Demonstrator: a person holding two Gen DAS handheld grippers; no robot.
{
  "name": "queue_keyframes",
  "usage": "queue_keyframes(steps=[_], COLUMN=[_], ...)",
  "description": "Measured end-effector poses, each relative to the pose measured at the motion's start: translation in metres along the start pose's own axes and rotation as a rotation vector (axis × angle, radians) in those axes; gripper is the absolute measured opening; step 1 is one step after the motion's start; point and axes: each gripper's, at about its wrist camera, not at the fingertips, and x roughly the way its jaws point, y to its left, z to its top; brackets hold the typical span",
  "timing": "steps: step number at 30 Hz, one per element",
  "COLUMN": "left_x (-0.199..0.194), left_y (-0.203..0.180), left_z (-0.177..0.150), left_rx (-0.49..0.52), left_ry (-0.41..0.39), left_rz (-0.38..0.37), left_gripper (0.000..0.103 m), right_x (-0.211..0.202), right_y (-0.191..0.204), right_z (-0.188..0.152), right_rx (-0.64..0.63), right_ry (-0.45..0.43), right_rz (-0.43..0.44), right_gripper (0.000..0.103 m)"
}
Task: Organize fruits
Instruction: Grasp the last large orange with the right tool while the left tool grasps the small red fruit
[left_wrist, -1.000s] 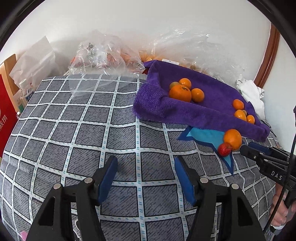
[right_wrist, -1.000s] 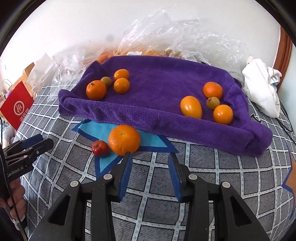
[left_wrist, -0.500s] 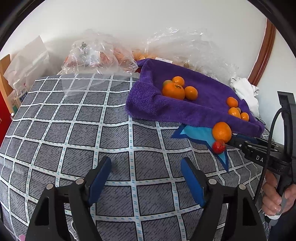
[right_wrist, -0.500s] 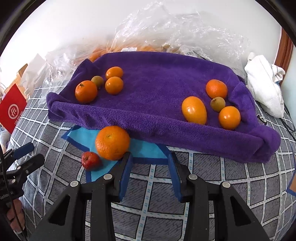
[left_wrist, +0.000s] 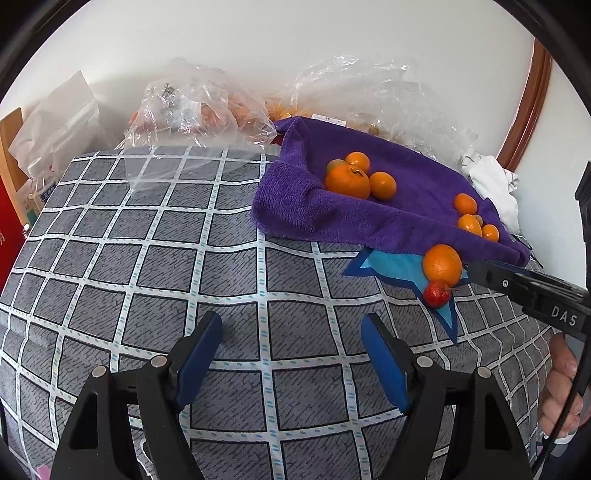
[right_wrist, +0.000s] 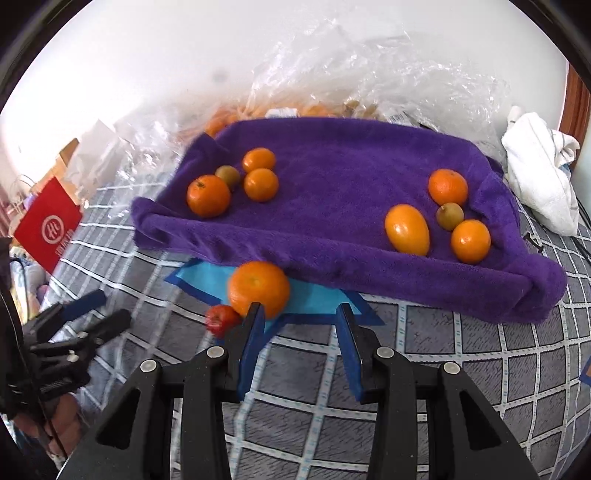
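A grey cloth with a white grid covers the surface, backed by a plain white wall, with clear plastic bags at the upper centre of the frame and a brown wooden frame at the upper right. The left tool hovers over bare cloth, its jaws just widened and empty. The right tool stands partly open, empty, with its left finger against the large orange, which lies beside a small red fruit on a blue patch just in front of the purple towel holding the other fruit.

purple towel, grey checked cloth, orange fruit.
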Motion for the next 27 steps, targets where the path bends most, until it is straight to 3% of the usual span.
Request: queue_keyframes(steps=[12,17,24,27], left_x=[-0.002,-0.004,-0.005,-0.006], left_y=[0.002,0.005,0.007,0.003], left_z=[0.0,-0.001,-0.001,-0.002], left_rx=[-0.018,-0.037,-0.07,-0.057], left_ry=[-0.006,-0.012,-0.019,-0.009], left_rz=[-0.015,-0.024,-0.041,-0.004], left_gripper=[0.076,0.076,0.076,0.073], right_x=[0.036,0.02,-0.021,-0.028], right_y=[0.015,0.001,-0.038,-0.058], right_z=[0.012,0.008,-0.018,-0.031], right_rx=[0.005,0.063,0.054,0.059], right_ry=[0.075,0.039,-0.014,-0.009], right_rz=[0.023,0.025,-0.088,-0.154], right_gripper=[0.041,0.04,0.04,0.04])
